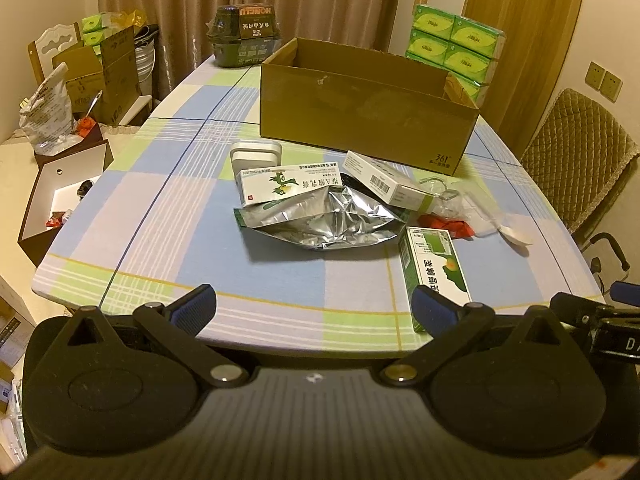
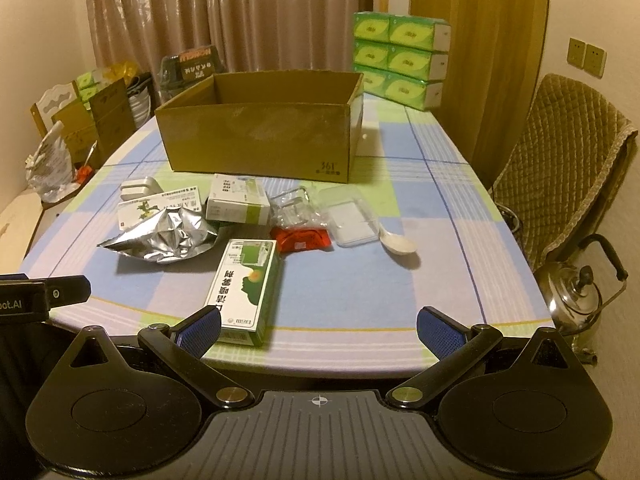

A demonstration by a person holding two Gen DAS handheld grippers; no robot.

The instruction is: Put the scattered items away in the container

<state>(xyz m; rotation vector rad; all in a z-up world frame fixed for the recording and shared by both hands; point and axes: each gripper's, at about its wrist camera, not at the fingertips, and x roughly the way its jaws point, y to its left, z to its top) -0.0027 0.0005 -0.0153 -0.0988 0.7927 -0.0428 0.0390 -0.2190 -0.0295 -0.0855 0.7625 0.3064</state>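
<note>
A: Hovering at the near table edge, right gripper spread wide, nothing held; left gripper likewise wide and empty.

B: Nearest target?

A: Green-and-white medicine box, just ahead of the right gripper's left finger, slightly left of centre. Long axis running almost straight away, tilted a little right. Nearer the right gripper than the left.

B: Beyond that?

A: Crumpled silver foil pouch, red sachet, clear plastic tray, white spoon. Further on, two stiff white cartons and a rounded white gadget.

B: And the destination?

A: Open cardboard box, past the clutter, mid-table on the checked cloth.
</note>
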